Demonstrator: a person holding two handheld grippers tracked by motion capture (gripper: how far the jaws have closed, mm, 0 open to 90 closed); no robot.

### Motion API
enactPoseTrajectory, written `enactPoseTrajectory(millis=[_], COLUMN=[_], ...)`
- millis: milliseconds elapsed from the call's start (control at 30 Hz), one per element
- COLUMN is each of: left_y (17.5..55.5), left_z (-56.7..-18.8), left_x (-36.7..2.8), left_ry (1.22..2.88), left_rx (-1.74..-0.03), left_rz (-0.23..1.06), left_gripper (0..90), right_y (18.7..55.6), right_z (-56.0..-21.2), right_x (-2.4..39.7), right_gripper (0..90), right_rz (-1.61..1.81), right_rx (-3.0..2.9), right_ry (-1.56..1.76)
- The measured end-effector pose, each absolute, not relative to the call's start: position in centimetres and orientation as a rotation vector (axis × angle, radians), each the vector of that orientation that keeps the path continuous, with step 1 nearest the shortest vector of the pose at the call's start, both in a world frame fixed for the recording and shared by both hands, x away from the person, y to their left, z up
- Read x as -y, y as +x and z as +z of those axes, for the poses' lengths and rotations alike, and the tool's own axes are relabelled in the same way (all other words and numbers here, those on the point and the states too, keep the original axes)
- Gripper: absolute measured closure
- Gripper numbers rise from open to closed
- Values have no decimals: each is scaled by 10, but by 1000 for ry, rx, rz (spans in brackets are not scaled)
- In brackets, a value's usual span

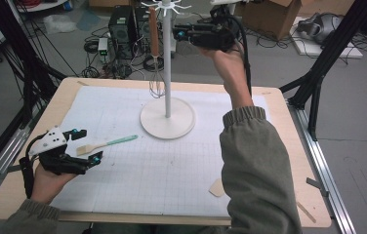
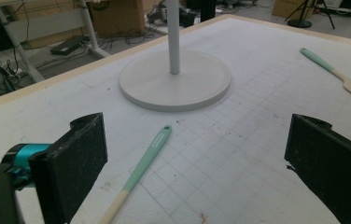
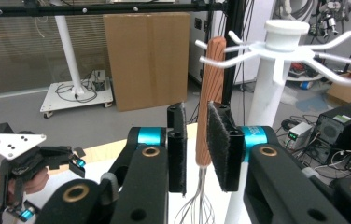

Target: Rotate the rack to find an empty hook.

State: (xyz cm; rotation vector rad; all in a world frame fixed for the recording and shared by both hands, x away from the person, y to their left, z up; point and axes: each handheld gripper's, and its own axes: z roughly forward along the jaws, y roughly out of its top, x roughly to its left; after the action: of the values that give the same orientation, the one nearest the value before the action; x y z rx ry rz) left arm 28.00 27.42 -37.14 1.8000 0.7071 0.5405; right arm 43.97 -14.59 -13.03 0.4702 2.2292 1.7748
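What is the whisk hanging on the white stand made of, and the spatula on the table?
The whisk looks to have a reddish-brown wooden handle, ribbed and matte, with thin shiny metal wires below. The spatula seems to be pale bare wood at its flat blade, with a mint-green handle, perhaps painted or rubbery. The stand looks smooth matte white, metal or plastic.

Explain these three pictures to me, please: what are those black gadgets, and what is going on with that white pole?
No robot here: a person holds a hand-operated gripper in each hand. One picture looks down from above the table; the other two come from small cameras riding on each gripper.

The white pole is a hanging rack standing on a table covered by a gridded mat. A whisk with a wooden handle hangs from one of its hooks. The right gripper has its jaws on either side of that handle, slightly apart from it.

The left gripper rests open near a mint-handled spatula lying on the mat. A second spatula lies farther off.
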Motion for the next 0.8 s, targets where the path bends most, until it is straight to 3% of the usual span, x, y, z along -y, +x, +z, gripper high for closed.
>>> enactPoseTrajectory(millis=[233, 600, 800], left_y=[280, 280, 281], left_z=[-373, -372, -371], left_x=[-276, -275, -275], left_ry=[1800, 1807, 1802], left_rx=[-716, -719, -718], left_rz=[535, 542, 545], left_gripper=[63, 63, 62], right_y=[430, 411, 396], right_z=[-144, -166, -183], right_x=[156, 160, 163], right_gripper=[596, 445, 434], right_rz=[1788, 1748, 1725], right_rx=[-2221, -2259, -2292], right_ry=[529, 555, 518])
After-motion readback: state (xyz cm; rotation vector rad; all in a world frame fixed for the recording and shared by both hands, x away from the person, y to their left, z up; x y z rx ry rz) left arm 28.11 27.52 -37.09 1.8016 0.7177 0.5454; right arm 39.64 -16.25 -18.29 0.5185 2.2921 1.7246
